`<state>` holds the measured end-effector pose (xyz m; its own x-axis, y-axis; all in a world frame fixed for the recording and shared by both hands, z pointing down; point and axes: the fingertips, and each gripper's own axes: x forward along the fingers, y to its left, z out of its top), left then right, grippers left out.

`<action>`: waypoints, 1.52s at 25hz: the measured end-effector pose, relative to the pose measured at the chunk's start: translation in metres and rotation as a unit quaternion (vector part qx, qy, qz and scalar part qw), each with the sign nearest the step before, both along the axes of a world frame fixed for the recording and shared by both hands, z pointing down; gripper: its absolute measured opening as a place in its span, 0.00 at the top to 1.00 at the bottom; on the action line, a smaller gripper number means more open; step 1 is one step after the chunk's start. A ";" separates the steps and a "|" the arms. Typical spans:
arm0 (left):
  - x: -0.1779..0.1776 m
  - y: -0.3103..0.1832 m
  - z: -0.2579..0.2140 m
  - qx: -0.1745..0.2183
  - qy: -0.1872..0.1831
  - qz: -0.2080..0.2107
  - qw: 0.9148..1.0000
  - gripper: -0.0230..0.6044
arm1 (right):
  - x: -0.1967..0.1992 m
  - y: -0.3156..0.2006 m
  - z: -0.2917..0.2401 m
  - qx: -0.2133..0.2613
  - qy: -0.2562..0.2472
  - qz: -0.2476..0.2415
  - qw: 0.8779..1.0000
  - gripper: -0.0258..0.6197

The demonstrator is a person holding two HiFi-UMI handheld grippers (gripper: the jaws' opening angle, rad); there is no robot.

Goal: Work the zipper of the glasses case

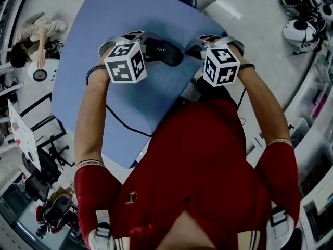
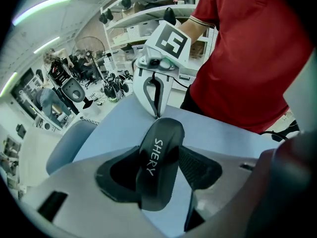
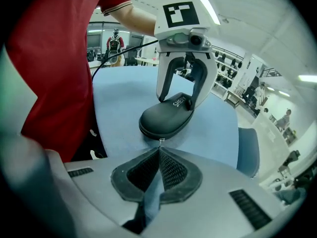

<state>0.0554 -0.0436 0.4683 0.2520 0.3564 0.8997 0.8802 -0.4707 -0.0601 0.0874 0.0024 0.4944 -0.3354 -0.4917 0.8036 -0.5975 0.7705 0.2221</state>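
Two holds look set (left hand-held gripper [image 2: 156,176] clamps the case [image 2: 166,133], right hand-held gripper [image 3: 159,150] nips the pull [image 3: 161,141]); sliding seems left.

A lab or workshop: open shelves [image 2: 138,15] of gear, white devices [image 1: 301,29] on the floor [image 1: 250,14] (office chairs [image 1: 41,168] too)

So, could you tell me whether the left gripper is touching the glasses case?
Touching. The left gripper view shows the left gripper clamped on both sides of the glasses case.
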 end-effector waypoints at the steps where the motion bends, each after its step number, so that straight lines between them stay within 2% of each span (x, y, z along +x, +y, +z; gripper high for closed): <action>1: 0.000 0.000 0.000 -0.003 0.001 0.000 1.000 0.60 | -0.002 0.002 0.000 -0.002 -0.002 0.008 1.000 0.96; 10: -0.005 -0.003 0.000 -0.028 0.015 -0.003 0.999 0.60 | -0.024 0.015 0.000 -0.012 -0.019 0.090 0.996 0.96; 18: -0.006 -0.002 0.000 -0.026 0.024 -0.007 0.999 0.60 | -0.033 0.018 -0.002 -0.009 -0.042 0.192 0.980 0.96; 28: -0.005 -0.005 0.002 -0.036 0.023 -0.013 0.999 0.60 | -0.045 0.018 -0.002 -0.016 -0.074 0.252 0.965 0.96; 38: -0.006 -0.005 0.000 -0.049 0.026 -0.021 0.998 0.60 | -0.056 0.017 -0.004 -0.025 -0.115 0.291 0.949 0.96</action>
